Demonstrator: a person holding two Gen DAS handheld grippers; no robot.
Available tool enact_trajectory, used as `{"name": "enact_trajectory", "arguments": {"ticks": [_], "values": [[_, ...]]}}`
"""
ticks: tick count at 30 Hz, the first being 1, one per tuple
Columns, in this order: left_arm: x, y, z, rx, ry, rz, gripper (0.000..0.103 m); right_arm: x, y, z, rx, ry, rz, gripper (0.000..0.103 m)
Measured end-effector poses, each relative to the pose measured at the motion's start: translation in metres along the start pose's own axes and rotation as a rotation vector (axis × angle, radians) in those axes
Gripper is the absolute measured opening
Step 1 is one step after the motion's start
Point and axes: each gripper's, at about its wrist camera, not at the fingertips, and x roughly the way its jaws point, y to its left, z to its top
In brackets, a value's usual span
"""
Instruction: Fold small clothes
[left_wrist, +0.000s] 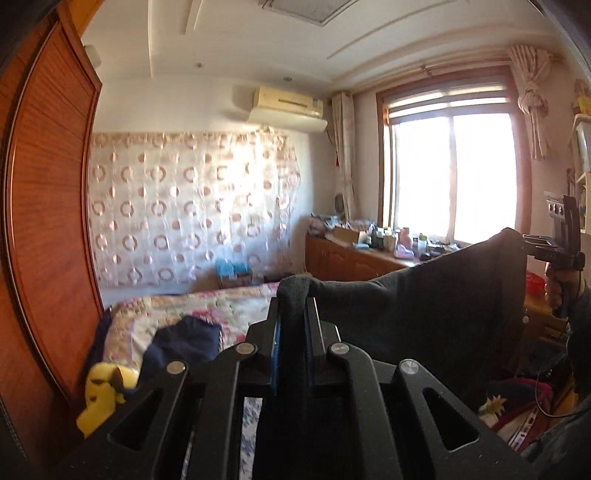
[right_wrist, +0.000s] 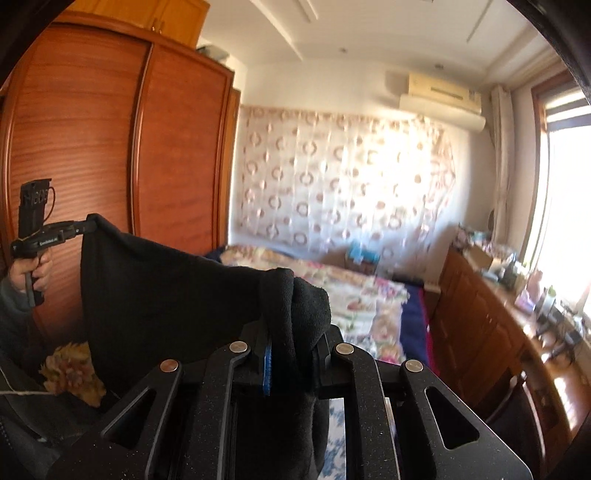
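Garment: a dark garment (left_wrist: 436, 310) is held up in the air above the floral bed (left_wrist: 177, 310), stretched between the two tools and sagging a little in the middle
Left gripper (left_wrist: 293, 314): closed narrow on a bunched corner of the cloth, which is squeezed between its fingers
Right gripper (right_wrist: 291, 328): likewise clamped on the opposite corner, a thick wad of fabric being pinched between the blue pads (right_wrist: 266, 363)
Stage, as judged: the piece appears to be spread out before being laid down for folding
Risk of slipping: only a corner is held on each side, so a sharp pull apart could draw the cloth out of one grip
Risk of bad lay: if one side is lowered first, the cloth could be bunched or landed on the navy garment (left_wrist: 184, 343) already on the bed
Lower hem: hidden behind the tools, so its hang cannot be told
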Motion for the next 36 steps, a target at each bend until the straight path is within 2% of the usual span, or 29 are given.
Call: {"name": "enact_trajectory", "arguments": {"ticks": [3,5,10,14,15,18,20,25,29,32,34,35,36], "values": [[0.018,0.009,0.009,0.015,0.001,0.038,0.007,0.002,-0.009,0.015,-0.002,-0.024,-0.011,0.012],[0.042,0.018,0.011,0.017,0.021,0.051,0.007,0.021,-0.02,0.022,-0.007,-0.013,-0.035,0.012],[0.154,0.053,-0.005,0.013,0.13,0.118,0.009,0.125,-0.064,0.02,0.005,0.116,-0.072,0.012],[0.255,0.077,-0.036,0.04,0.213,0.172,0.016,0.243,-0.099,-0.009,0.013,0.228,-0.119,0.015],[0.282,0.088,-0.05,0.038,0.269,0.169,0.017,0.275,-0.109,-0.023,0.032,0.276,-0.128,0.023],[0.313,0.094,-0.083,-0.016,0.375,0.115,0.027,0.343,-0.133,-0.068,0.121,0.388,-0.192,0.044],[0.318,0.088,-0.101,0.01,0.414,0.11,0.034,0.366,-0.141,-0.097,0.16,0.43,-0.183,0.044],[0.318,0.07,-0.137,0.013,0.509,0.086,0.039,0.379,-0.142,-0.142,0.167,0.496,-0.14,0.045],[0.309,0.048,-0.161,0.008,0.554,0.051,0.04,0.366,-0.131,-0.158,0.192,0.503,-0.103,0.045],[0.302,0.036,-0.181,0.011,0.621,0.046,0.04,0.348,-0.119,-0.172,0.223,0.516,-0.093,0.045],[0.3,0.032,-0.196,-0.012,0.655,0.019,0.04,0.333,-0.11,-0.184,0.25,0.529,-0.077,0.056],[0.298,0.031,-0.201,-0.019,0.669,0.003,0.04,0.325,-0.108,-0.191,0.269,0.536,-0.062,0.064],[0.295,0.026,-0.209,-0.018,0.682,-0.005,0.04,0.32,-0.104,-0.199,0.275,0.55,-0.054,0.066]]}}
